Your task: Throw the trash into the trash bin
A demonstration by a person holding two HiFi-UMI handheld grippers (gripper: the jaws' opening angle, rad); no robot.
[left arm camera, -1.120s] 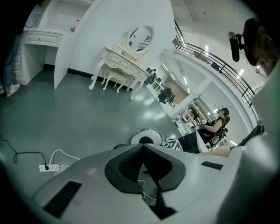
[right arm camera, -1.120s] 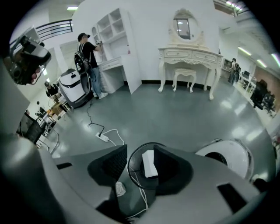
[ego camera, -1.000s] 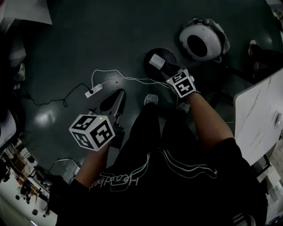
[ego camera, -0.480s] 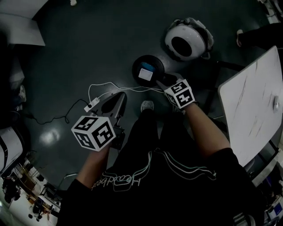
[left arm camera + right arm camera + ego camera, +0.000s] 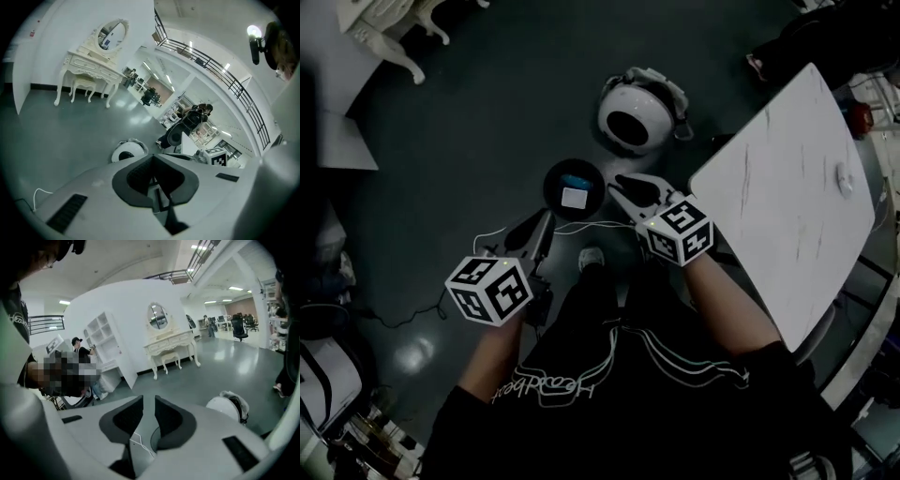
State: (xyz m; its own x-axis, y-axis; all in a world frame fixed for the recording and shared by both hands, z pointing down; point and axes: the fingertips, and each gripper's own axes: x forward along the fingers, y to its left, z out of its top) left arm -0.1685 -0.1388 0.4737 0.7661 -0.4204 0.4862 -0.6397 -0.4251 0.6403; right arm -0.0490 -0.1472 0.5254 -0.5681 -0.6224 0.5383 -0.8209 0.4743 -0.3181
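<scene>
A small black round bin (image 5: 572, 187) stands on the dark floor with a white piece of trash (image 5: 573, 197) and a blue piece (image 5: 576, 180) inside it. My right gripper (image 5: 617, 186) hovers just right of that bin. Its jaws have just been closing, a narrow gap is left, and nothing is between them (image 5: 149, 401). My left gripper (image 5: 544, 221) hangs lower left of the bin with its jaws together and empty (image 5: 152, 159). A white domed bin (image 5: 633, 117) with a bag liner stands beyond the black one.
A white table (image 5: 778, 187) reaches in from the right, close to my right arm. A white cable (image 5: 581, 225) runs across the floor under the grippers. The person's shoe (image 5: 591, 258) is below the black bin. A white dressing table (image 5: 91, 70) stands against the far wall.
The white piece left the right gripper and now lies in the black bin. Both grippers rose, the right one pulling back from over the bin. The right jaws narrowed.
</scene>
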